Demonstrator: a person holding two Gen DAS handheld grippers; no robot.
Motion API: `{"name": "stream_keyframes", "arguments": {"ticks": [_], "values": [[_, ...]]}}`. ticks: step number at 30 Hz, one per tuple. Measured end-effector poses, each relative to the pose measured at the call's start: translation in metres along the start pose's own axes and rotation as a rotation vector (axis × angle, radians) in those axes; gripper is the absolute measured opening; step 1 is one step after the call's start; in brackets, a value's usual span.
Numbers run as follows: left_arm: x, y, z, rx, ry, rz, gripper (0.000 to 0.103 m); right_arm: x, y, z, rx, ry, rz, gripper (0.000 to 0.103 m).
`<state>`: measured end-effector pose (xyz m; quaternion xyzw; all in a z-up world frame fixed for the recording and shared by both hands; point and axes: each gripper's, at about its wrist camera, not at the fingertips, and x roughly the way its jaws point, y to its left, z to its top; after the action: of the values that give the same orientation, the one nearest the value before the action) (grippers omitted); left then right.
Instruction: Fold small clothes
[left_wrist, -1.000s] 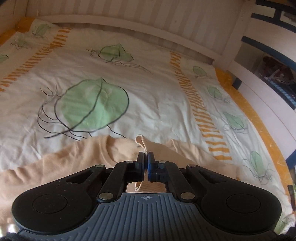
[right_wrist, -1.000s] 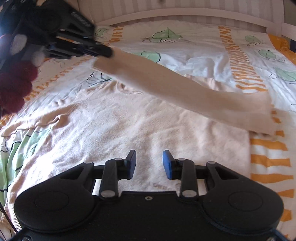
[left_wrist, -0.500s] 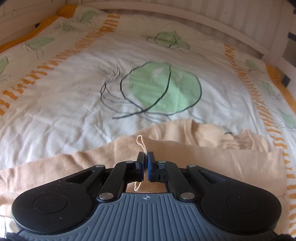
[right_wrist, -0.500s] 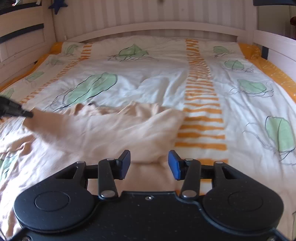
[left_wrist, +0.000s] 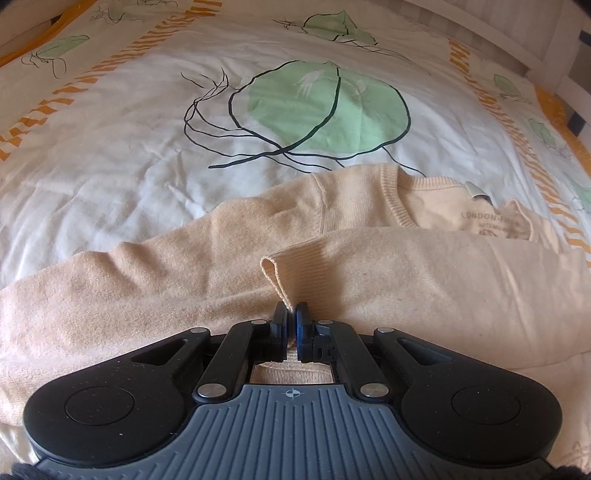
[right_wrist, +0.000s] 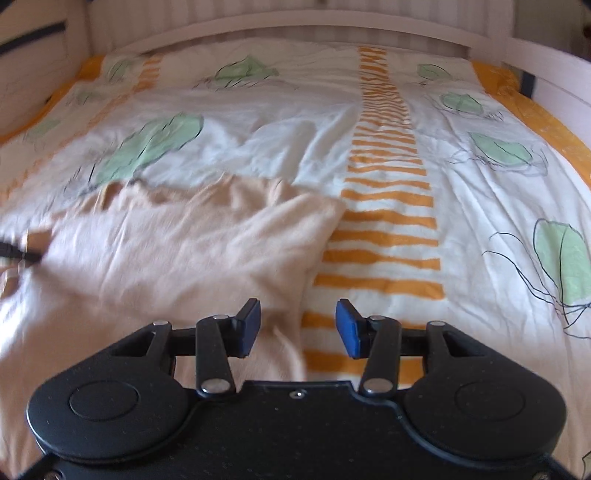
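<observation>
I am folding a sleeve across the jumper (left_wrist: 424, 280), which lies flat on the bed (left_wrist: 110, 177); my left tongs (left_wrist: 291, 317) pinch the cuff (left_wrist: 280, 273) tight and hold it low over the chest; my right tongs (right_wrist: 298, 326) stand about half open over the jumper's right edge, gripping nothing. Next, I judge, I should lay the cuff down and let go, then take the other sleeve.

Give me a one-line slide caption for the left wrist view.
Left gripper shut on sleeve cuff, laying it across peach sweater on leaf-print duvet.
</observation>
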<state>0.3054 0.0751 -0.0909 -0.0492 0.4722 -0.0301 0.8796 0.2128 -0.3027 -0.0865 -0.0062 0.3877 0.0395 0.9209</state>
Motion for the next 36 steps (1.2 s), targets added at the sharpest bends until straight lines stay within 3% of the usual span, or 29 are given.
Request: {"name": "stream_keyframes", "arguments": {"ticks": [5,8,11,14,19,21,25,29,33,36], "values": [[-0.002,0.001,0.001,-0.014,0.003,-0.015,0.005,0.009,0.025,-0.01,-0.144,0.011,-0.088,0.054],[-0.005,-0.001,0.003,-0.023,0.001,-0.032,0.005,0.014,0.028,-0.009,-0.155,-0.017,-0.131,0.052],[-0.012,-0.004,0.003,-0.017,-0.004,-0.067,0.005,0.013,0.008,-0.009,-0.032,-0.047,-0.227,0.055],[-0.013,-0.007,0.001,-0.007,0.004,-0.08,0.005,0.011,-0.024,-0.014,0.179,-0.011,-0.214,0.057],[-0.006,-0.005,-0.002,-0.019,0.021,-0.081,0.005,-0.002,-0.034,-0.019,0.198,0.008,-0.236,0.058],[-0.005,-0.003,-0.004,-0.017,0.023,-0.091,0.005,-0.009,-0.046,-0.019,0.261,0.019,-0.249,0.058],[-0.002,-0.005,-0.008,-0.008,0.023,-0.094,0.005,-0.024,-0.056,-0.006,0.325,-0.065,-0.139,0.058],[-0.002,-0.005,-0.009,-0.016,0.02,-0.1,0.005,-0.002,-0.055,0.024,0.352,-0.068,0.003,0.058],[0.0,-0.003,-0.01,-0.038,0.022,-0.103,0.005,0.027,-0.025,0.063,0.192,-0.088,0.036,0.058],[0.0,-0.003,-0.011,-0.047,0.025,-0.102,0.005,0.049,0.006,0.089,0.083,-0.082,0.128,0.058]]}}
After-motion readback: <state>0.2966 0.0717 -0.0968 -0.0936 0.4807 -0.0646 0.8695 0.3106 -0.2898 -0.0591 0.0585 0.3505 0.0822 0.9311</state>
